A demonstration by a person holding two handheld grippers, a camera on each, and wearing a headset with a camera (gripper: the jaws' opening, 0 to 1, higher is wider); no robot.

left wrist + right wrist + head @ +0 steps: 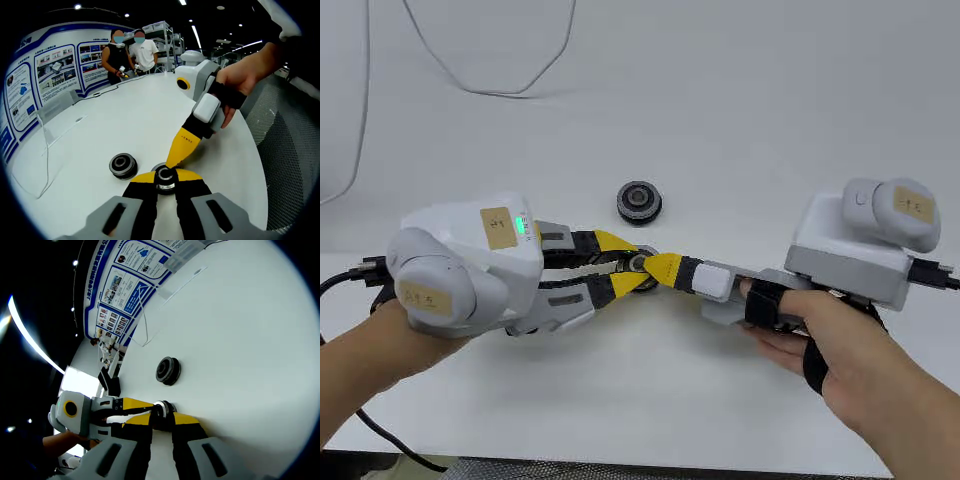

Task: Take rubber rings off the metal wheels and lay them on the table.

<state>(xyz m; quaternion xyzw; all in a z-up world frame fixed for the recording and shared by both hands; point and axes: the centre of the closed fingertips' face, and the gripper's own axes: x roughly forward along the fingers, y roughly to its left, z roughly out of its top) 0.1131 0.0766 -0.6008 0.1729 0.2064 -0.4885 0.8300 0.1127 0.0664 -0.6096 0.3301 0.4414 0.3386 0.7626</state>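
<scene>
My head camera looks forward and down, close over the white table [740, 110]. The left gripper [625, 265] and right gripper [665, 268] meet mid-frame. The left gripper view sits low by the tabletop and faces along its jaws toward the right gripper. The right gripper view is rolled sideways and faces back toward the left one. All three views share the wheel [642, 264] at the tips and the spare wheel [639, 201] beyond.

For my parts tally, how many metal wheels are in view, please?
2. One round black-and-silver metal wheel lies free on the white table; the second wheel is gripped by the left claw and right claw.
</scene>
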